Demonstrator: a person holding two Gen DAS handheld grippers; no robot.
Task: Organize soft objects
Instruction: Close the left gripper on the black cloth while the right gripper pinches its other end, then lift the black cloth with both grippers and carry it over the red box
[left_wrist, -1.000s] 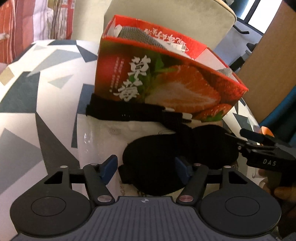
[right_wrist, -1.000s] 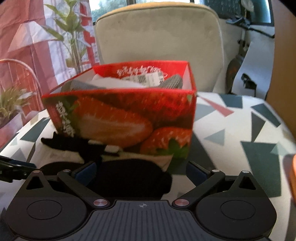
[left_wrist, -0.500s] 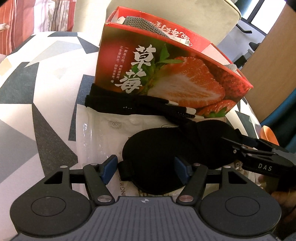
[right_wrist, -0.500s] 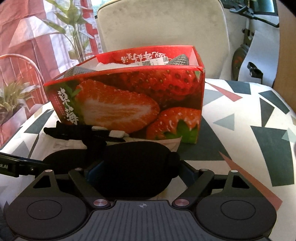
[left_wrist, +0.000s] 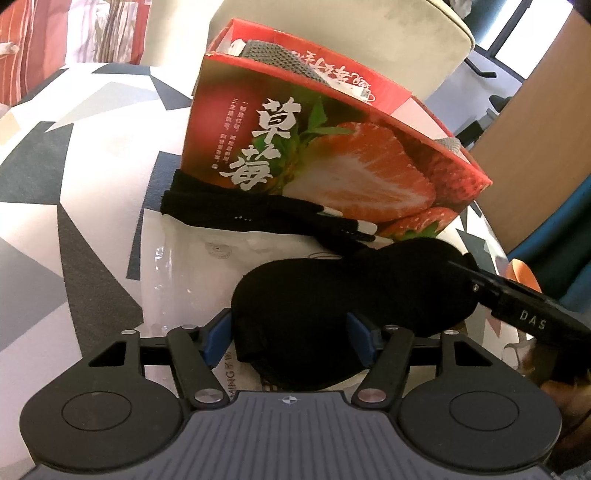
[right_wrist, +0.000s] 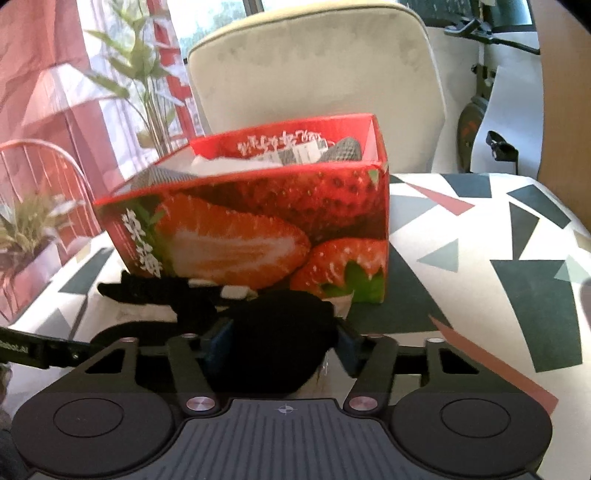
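a: where is the black eye mask (left_wrist: 332, 310)?
b: it lies on a white plastic packet (left_wrist: 192, 273) on the patterned bench (left_wrist: 74, 155), just in front of the strawberry box (left_wrist: 332, 162), toward the bench's near edge.
a: and the left tool (left_wrist: 290, 338)?
b: its blue pads straddle the mask's left lobe, jaws partly spread; i cannot tell whether they press on it.
a: the right tool (right_wrist: 282, 349)?
b: its jaws are closing, with the mask's right lobe between them and the pads against the bunched fabric.
a: anything else nearby?
b: a pair of black gloves (left_wrist: 236, 210) lies between the mask and the box, touching the box's front. inside the box sit grey mesh fabric (right_wrist: 343, 149) and white items.
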